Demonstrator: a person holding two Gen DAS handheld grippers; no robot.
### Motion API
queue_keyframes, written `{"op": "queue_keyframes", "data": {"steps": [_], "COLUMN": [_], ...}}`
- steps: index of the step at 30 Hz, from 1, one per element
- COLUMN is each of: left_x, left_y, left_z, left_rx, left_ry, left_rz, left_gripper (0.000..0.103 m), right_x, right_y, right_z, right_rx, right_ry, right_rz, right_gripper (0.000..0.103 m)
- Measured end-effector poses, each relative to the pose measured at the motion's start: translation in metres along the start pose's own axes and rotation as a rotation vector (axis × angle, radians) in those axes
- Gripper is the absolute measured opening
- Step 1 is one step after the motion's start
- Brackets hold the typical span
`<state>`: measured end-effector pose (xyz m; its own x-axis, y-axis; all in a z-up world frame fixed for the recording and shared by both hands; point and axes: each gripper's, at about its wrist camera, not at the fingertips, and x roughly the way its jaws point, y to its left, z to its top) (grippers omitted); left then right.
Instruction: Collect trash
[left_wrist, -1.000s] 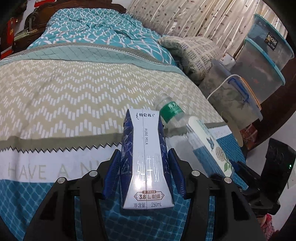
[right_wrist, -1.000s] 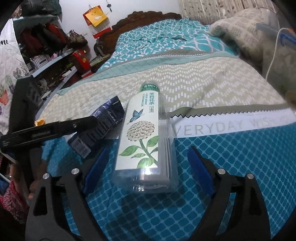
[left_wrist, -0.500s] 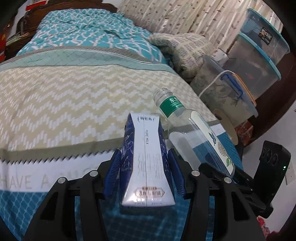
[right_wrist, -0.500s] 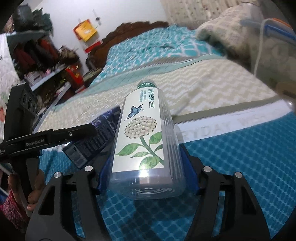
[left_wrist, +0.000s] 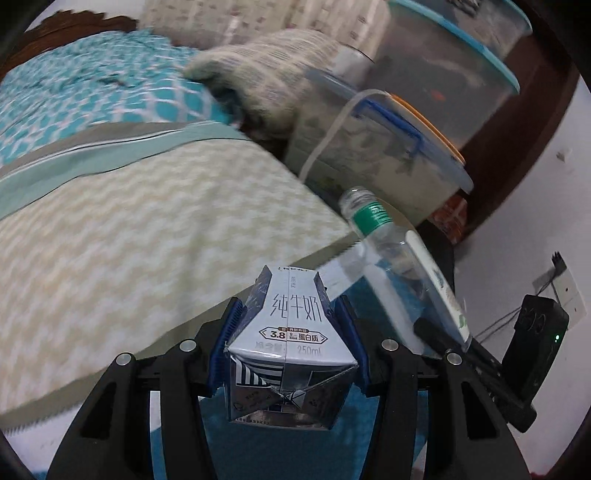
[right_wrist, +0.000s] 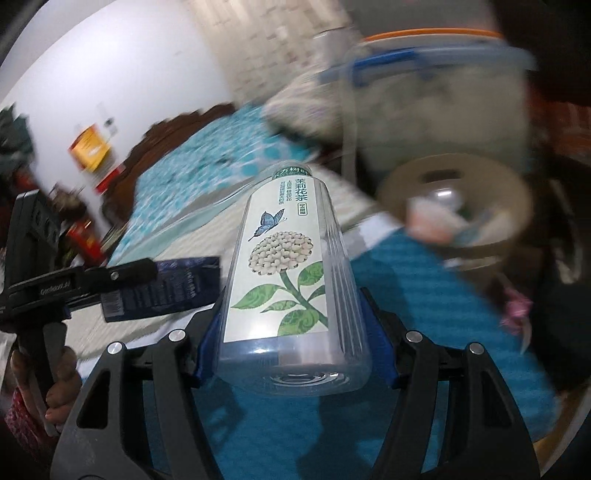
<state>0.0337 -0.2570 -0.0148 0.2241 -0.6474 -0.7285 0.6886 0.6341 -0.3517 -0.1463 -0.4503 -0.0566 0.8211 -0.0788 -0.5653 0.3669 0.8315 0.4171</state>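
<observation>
A blue-and-white milk carton (left_wrist: 291, 339) sits between the blue pads of my left gripper (left_wrist: 290, 306), which is shut on it; its folded base faces the camera. My right gripper (right_wrist: 291, 295) is shut on a clear empty tea bottle (right_wrist: 288, 266) with a flower label, held off the bed. In the left wrist view the bottle (left_wrist: 391, 251) hangs just right of the carton. In the right wrist view the carton (right_wrist: 177, 280) is at the left. Ahead and to the right, beside the bed, stands a round beige bin (right_wrist: 391, 184) holding scraps.
The bed's quilt (left_wrist: 147, 221) spreads below and to the left, with a pillow (left_wrist: 266, 74) at its far side. Stacked plastic storage boxes (left_wrist: 388, 147) stand beside the bed behind the bin. A hand (right_wrist: 55, 387) holds the left gripper's handle.
The right gripper's jaws closed onto the bottle and lifted it. Both grippers swung right with their loads, from over the bed toward its edge; the bin came into the right wrist view.
</observation>
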Motion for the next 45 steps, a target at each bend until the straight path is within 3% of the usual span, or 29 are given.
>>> {"op": "queue_keyframes", "data": {"steps": [7,15,16,17,18,20,22,28,32,38,45], "left_x": [0.07,0.159,0.171,0.186,0.197,0.211,0.207,0.15,0.107,0.049,0.005], "left_y": [-0.073,-0.146,-0.152,-0.156,-0.157,-0.155,-0.147,-0.114,-0.087,-0.048,-0.007], "left_z": [0.056,0.1,0.103,0.105,0.105,0.106,0.108,0.102,0.076,0.022,-0.03], "left_rx": [0.073,0.177,0.183,0.186,0.184,0.169,0.145,0.126,0.123,0.154,0.117], "left_ry": [0.043,0.099,0.103,0.123,0.141,0.161,0.167,0.075,0.047,-0.007,-0.029], "left_rz": [-0.063,-0.065,-0.061,-0.062,-0.048,-0.017,-0.037,-0.052,-0.042,0.079,0.19], "left_gripper": [0.049,0.05,0.052,0.075,0.086,0.082,0.08,0.081,0.081,0.081,0.082], "right_x": [-0.003,0.023,0.03,0.038,0.043,0.051,0.049,0.035,0.019,-0.011,-0.004], "right_y": [-0.089,-0.141,-0.146,-0.149,-0.15,-0.149,-0.141,-0.121,-0.103,-0.054,0.01], "right_z": [0.036,0.059,0.063,0.066,0.066,0.07,0.07,0.062,0.048,0.02,-0.016], "right_rx": [0.111,0.207,0.224,0.24,0.249,0.259,0.219,0.149,0.137,0.11,0.085], "right_ry": [-0.01,0.023,0.026,0.04,0.056,0.059,0.035,-0.028,-0.086,-0.173,-0.106], "right_rz": [-0.12,-0.179,-0.183,-0.19,-0.188,-0.161,-0.172,-0.155,-0.155,-0.103,0.002], "right_gripper": [0.067,0.067,0.068,0.07,0.072,0.079,0.082,0.082,0.082,0.082,0.082]}}
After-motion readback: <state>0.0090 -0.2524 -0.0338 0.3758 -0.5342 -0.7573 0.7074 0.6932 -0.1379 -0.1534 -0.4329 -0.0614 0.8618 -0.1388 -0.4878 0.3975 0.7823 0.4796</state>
